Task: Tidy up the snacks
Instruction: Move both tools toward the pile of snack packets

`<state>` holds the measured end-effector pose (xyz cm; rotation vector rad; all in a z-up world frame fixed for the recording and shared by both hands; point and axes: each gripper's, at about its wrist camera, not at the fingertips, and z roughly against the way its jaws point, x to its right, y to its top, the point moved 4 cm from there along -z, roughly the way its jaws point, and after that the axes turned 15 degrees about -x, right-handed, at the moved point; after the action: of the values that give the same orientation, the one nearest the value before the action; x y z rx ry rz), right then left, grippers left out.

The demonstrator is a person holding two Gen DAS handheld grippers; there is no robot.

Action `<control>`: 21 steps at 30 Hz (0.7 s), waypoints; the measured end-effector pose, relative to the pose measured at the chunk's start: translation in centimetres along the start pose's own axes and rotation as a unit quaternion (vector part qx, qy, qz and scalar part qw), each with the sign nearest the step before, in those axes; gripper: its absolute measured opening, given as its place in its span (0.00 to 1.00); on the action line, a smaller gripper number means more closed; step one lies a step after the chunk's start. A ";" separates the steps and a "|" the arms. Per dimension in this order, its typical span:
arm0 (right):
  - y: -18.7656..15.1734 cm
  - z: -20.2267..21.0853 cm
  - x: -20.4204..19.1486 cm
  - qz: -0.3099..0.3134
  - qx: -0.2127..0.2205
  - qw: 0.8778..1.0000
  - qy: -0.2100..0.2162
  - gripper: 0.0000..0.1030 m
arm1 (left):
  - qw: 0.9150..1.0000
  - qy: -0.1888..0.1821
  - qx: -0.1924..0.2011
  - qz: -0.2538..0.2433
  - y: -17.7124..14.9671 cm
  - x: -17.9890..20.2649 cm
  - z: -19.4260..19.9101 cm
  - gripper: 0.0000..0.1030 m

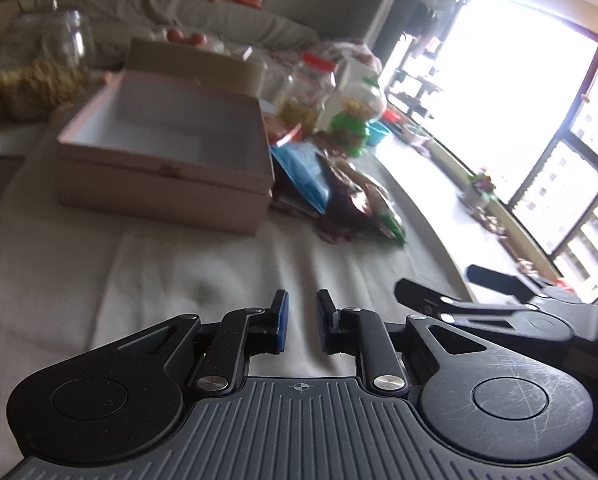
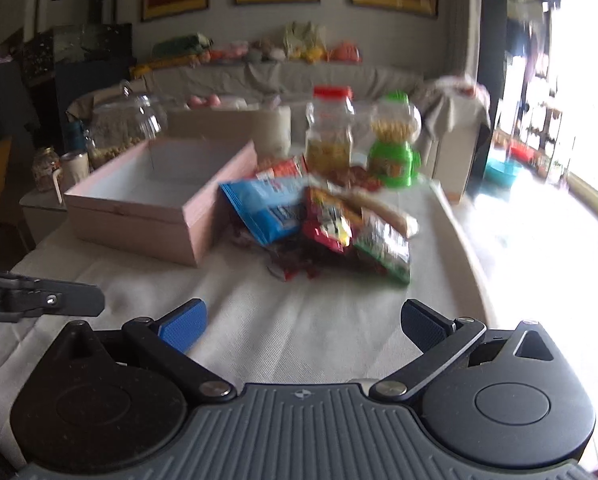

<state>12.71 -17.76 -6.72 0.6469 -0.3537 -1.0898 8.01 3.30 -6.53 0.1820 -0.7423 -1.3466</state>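
- Landmark: open pink box (image 2: 155,200) on the white-covered table (image 2: 283,320), seemingly empty inside.
- Snack pile (image 2: 323,220) lies touching the box's right side; blue packet (image 2: 267,208) leans on the box wall, red and green packets beyond it.
- Jars (image 2: 331,132) stand behind the pile.
- Right gripper (image 2: 303,328): jaws spread wide, nothing held; pile dead ahead, so likely the nearer tool.
- Left gripper (image 1: 302,320): jaws nearly closed with a narrow gap, holding nothing; faces the box, pile ahead and to its right.
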 end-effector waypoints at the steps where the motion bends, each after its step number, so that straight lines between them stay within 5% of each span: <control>1: 0.3 -0.8 0.8 -0.015 -0.011 1.000 0.006 1.00 | 1.000 0.005 -0.007 0.001 0.1 -0.2 -0.5 0.17; 4: 1.5 -2.5 2.4 -0.040 -0.016 0.999 0.010 1.00 | 0.998 0.061 -0.025 -0.007 0.6 -0.4 -1.9 0.17; 9: 4.0 -4.4 4.5 -0.049 -0.003 0.999 0.000 1.00 | 0.999 -0.006 -0.032 -0.030 2.2 -0.5 -3.5 0.17; 15: 8.3 -7.6 7.0 -0.097 -0.022 0.991 0.087 1.00 | 0.999 -0.016 -0.026 -0.042 5.1 0.6 -5.4 0.17; 21: 12.7 -10.2 9.5 -0.093 -0.004 0.994 0.052 1.00 | 0.996 -0.055 -0.011 -0.071 8.2 3.0 -6.2 0.17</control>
<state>31.51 -19.32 -6.78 0.7377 -0.2022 -1.2283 18.43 0.78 -5.81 0.1460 -0.8183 -1.5093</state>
